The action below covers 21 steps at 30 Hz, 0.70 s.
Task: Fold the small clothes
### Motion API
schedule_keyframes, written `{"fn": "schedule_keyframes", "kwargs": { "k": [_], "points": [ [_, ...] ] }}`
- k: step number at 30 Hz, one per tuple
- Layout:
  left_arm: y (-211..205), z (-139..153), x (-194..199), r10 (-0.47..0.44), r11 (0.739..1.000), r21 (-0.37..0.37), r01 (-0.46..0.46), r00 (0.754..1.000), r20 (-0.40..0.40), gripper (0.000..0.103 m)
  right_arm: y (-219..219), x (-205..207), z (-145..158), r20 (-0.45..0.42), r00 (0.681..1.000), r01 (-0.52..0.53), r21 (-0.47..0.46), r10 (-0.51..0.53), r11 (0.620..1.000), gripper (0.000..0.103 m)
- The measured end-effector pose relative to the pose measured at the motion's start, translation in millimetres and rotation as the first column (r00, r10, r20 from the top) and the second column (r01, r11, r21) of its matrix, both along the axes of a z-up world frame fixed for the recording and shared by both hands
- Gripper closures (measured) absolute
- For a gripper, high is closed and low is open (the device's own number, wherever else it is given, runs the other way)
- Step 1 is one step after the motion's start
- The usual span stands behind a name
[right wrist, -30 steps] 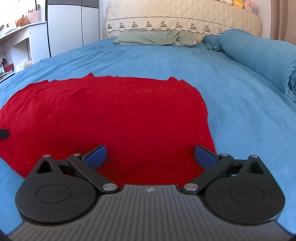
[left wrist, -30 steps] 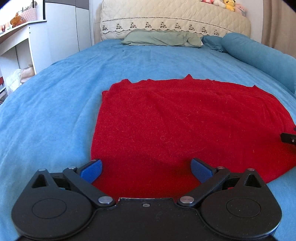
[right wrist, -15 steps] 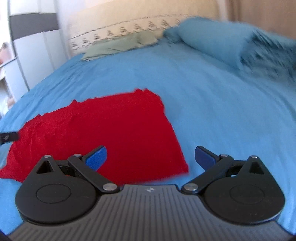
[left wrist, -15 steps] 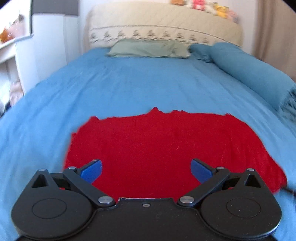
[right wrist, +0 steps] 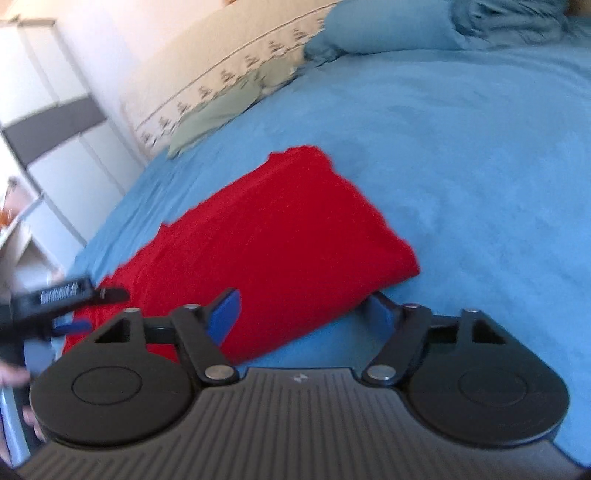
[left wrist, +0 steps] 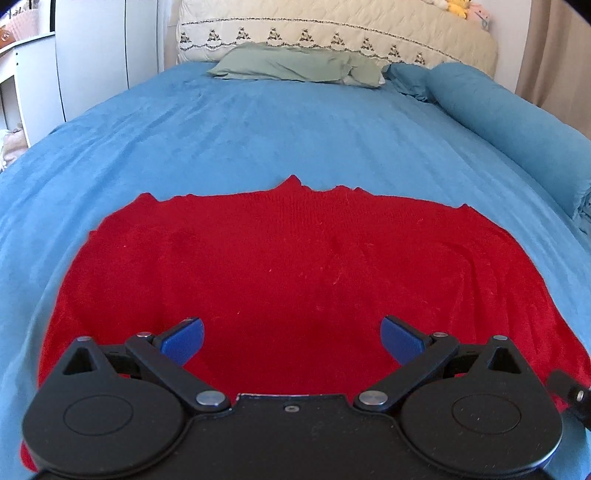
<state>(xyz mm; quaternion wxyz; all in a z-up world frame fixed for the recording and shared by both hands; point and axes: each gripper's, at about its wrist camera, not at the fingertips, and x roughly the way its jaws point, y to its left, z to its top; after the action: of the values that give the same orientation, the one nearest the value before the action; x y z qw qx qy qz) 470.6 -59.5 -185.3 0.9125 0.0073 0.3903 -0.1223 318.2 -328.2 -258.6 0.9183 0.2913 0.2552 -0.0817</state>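
A red knit garment (left wrist: 295,266) lies flat on the blue bed cover (left wrist: 295,129). My left gripper (left wrist: 291,332) hovers over its near edge, open, with nothing between its blue pads (left wrist: 183,339). In the right wrist view the picture is tilted and the red garment (right wrist: 266,236) runs off to the left. My right gripper (right wrist: 303,310) straddles its near right corner and its jaws are closing. The cloth lies between them, with one blue pad (right wrist: 223,314) over it and the other finger partly hidden behind the corner. No press on the cloth shows.
A green pillow (left wrist: 295,68) and a cream headboard (left wrist: 332,33) stand at the far end. A rolled blue duvet (left wrist: 517,122) lies along the right side. White furniture (left wrist: 33,81) stands left of the bed. A hand (right wrist: 14,376) holds the left gripper (right wrist: 66,299).
The left gripper drew back and shifted, so the whole garment now shows. The right gripper rolled, moved to the garment's right corner, and its jaws narrowed around the cloth.
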Motion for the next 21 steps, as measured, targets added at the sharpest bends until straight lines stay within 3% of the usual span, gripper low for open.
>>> {"fn": "schedule_keyframes", "kwargs": {
  "k": [6, 8, 10, 12, 17, 21],
  "points": [
    [-5.6, -3.3, 12.9, 0.007, 1.000, 0.027, -0.007, 1.000, -0.013, 0.000, -19.3, 13.5, -3.8, 0.039, 0.995, 0.085, 0.076, -0.088, 0.993, 0.033],
    [-8.0, -6.7, 20.3, 0.020, 0.999, 0.039, -0.018, 0.998, -0.052, 0.000, -21.2, 18.2, -3.2, 0.034, 0.993, 0.107, 0.071, -0.109, 0.992, 0.043],
    [-10.2, -11.6, 26.0, 0.035, 0.998, 0.060, -0.030, 0.996, -0.079, 0.000, -23.0, 22.5, -1.7, 0.012, 0.992, 0.125, 0.052, -0.126, 0.991, 0.070],
    [-14.4, -14.8, 29.3, 0.038, 0.995, 0.097, -0.030, 0.995, -0.090, 0.000, -24.9, 22.9, -0.2, 0.009, 0.993, 0.115, 0.067, -0.116, 0.991, 0.077],
    [-23.3, -19.3, 35.1, 0.030, 0.985, 0.171, -0.009, 0.993, -0.117, 0.000, -8.7, 25.4, 30.8, 0.033, 0.997, 0.073, -0.035, -0.072, 0.997, 0.080],
    [-21.7, -15.7, 42.1, 0.001, 0.984, 0.178, 0.027, 0.988, -0.157, 0.000, 16.4, 35.9, 67.1, 0.090, 0.996, 0.005, -0.077, 0.002, 0.997, 0.081]
  ]
}}
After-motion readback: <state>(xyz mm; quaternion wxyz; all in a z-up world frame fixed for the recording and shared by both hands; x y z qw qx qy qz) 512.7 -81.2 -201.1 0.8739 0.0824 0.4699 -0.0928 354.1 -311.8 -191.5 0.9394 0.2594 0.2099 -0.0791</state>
